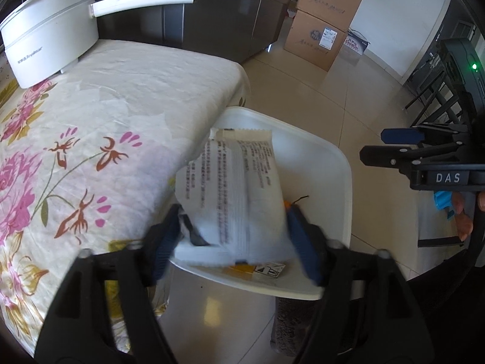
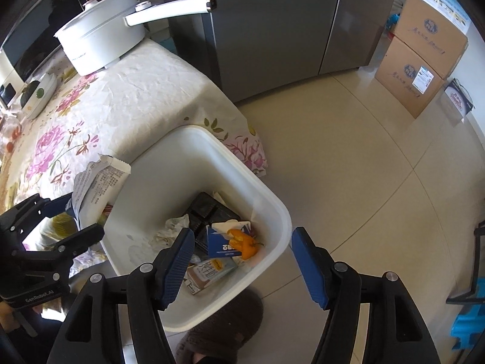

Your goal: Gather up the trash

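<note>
While the white bin (image 2: 272,206) sits on pale floor tiles (image 2: 363,166) beside the floral-clothed table (image 1: 121,115), the left gripper (image 1: 236,236) has a white printed wrapper (image 1: 236,188) between its spread jaws, blurry, over the bin; the right gripper (image 2: 242,261) hangs empty, jaws apart.

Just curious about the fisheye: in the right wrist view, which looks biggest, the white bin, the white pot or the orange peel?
1. White bin
2. White pot, though it sits farther away
3. Orange peel
</note>
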The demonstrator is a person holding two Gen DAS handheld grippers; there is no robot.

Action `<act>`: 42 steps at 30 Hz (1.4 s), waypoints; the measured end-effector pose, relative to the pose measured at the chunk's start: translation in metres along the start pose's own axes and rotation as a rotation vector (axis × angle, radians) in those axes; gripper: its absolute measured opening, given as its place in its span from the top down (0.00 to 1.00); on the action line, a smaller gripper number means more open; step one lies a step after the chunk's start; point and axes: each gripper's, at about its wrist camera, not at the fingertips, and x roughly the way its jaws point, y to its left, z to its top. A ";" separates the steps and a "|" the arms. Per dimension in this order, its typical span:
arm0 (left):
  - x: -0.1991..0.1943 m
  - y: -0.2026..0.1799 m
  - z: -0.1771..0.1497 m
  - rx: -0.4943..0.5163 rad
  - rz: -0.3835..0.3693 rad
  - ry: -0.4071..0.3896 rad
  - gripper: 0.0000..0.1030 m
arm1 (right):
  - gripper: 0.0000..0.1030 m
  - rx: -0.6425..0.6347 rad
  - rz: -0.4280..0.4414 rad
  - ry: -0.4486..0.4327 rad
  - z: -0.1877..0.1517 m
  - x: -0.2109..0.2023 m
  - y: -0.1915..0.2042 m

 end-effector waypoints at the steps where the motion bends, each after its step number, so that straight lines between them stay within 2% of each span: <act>1: -0.001 -0.001 0.000 0.001 0.011 -0.005 0.17 | 0.34 0.004 -0.001 -0.001 0.000 0.000 -0.001; 10: -0.015 0.003 -0.005 0.015 0.065 -0.014 0.05 | 0.30 0.004 0.000 -0.031 -0.003 -0.011 0.001; 18: -0.060 0.031 -0.026 -0.126 0.078 -0.064 0.02 | 0.25 -0.030 0.001 -0.113 -0.009 -0.039 0.021; 23: -0.094 0.047 -0.048 -0.229 0.170 -0.110 0.02 | 0.21 -0.079 -0.017 -0.199 -0.018 -0.065 0.047; 28: -0.129 0.056 -0.071 -0.291 0.336 -0.169 0.02 | 0.17 -0.108 0.019 -0.306 -0.036 -0.099 0.080; 34: -0.168 0.064 -0.093 -0.327 0.442 -0.245 0.02 | 0.10 -0.149 0.038 -0.434 -0.059 -0.129 0.122; 37: -0.185 0.067 -0.103 -0.340 0.493 -0.296 0.02 | 0.02 -0.173 0.036 -0.494 -0.069 -0.140 0.140; 42: -0.198 0.070 -0.112 -0.348 0.544 -0.342 0.01 | 0.00 -0.216 0.019 -0.573 -0.074 -0.150 0.166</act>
